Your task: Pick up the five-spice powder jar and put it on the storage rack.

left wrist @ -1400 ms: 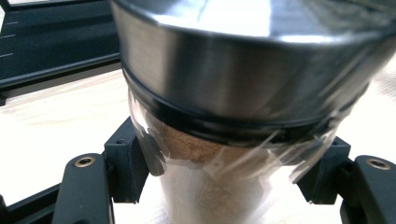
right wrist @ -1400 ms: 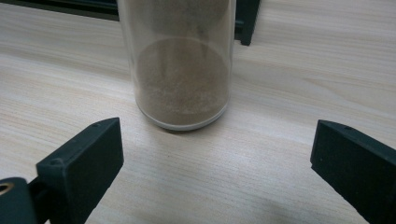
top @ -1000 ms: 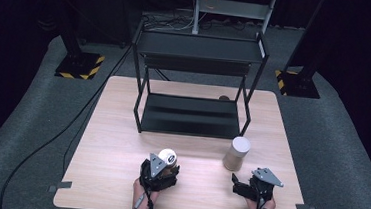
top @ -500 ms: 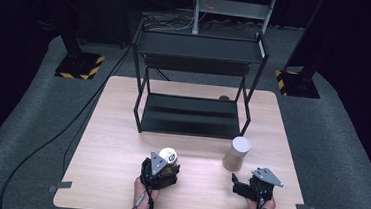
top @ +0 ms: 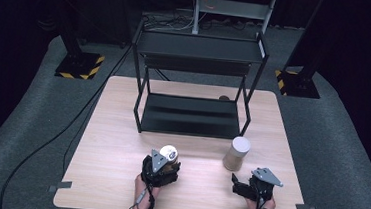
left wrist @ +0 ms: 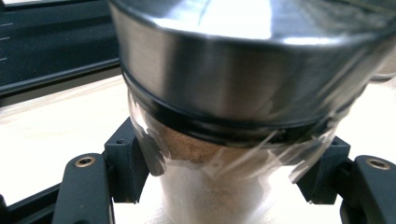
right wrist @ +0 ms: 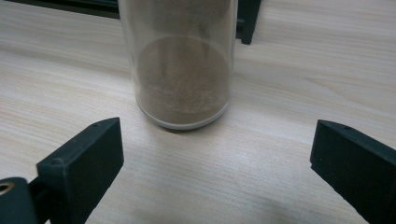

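A clear jar with a shiny metal lid [left wrist: 243,70] and brown powder inside sits between the jaws of my left gripper [left wrist: 226,163], which is shut on its glass body just under the lid. From above, that jar [top: 168,154] and the left gripper [top: 165,162] are near the table's front, left of centre. A second jar of brown powder [right wrist: 183,70] stands upright on the table ahead of my right gripper [right wrist: 217,149], whose jaws are wide open and short of it. In the high view this jar [top: 236,152] is just beyond the right gripper [top: 241,183].
A black two-level metal rack [top: 192,116] stands on the back half of the wooden table [top: 115,144]. A small brown object [top: 224,98] lies behind the rack's right leg. Cables run across the grey floor to the left.
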The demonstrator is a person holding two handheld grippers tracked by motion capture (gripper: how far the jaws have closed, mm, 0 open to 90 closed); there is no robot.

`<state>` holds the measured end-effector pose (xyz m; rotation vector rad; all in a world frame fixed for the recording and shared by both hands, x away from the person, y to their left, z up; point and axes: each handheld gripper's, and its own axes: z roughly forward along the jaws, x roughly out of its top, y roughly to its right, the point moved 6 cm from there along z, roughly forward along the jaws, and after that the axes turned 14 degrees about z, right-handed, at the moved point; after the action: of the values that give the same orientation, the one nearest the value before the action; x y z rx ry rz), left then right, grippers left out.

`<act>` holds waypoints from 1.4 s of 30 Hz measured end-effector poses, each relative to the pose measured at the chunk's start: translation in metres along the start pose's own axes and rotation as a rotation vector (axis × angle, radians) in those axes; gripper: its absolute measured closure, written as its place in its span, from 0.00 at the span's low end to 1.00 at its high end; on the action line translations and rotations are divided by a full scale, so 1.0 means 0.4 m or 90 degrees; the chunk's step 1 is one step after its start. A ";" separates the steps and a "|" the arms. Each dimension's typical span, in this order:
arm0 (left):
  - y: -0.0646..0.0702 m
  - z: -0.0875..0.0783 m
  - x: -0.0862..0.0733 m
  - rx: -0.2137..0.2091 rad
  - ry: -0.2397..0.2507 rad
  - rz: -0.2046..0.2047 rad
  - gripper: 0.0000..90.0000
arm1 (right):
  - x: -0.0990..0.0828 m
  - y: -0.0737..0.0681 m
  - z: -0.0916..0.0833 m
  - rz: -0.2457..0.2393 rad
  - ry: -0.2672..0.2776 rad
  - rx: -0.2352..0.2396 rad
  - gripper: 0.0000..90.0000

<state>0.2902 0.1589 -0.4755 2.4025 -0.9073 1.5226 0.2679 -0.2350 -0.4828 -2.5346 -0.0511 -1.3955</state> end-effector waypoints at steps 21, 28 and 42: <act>-0.006 0.024 0.019 -0.002 -0.002 0.010 0.34 | 0.001 0.000 0.001 -0.002 -0.003 0.001 0.02; -0.009 0.030 0.024 -0.002 -0.001 0.012 0.34 | 0.001 0.000 0.001 -0.001 -0.003 0.001 0.02; -0.017 0.045 0.029 0.001 0.000 0.010 0.34 | 0.002 0.000 0.001 0.000 -0.004 0.000 0.02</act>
<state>0.3112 0.1521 -0.4728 2.4014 -0.9278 1.5291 0.2686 -0.2348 -0.4824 -2.5395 -0.0524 -1.3883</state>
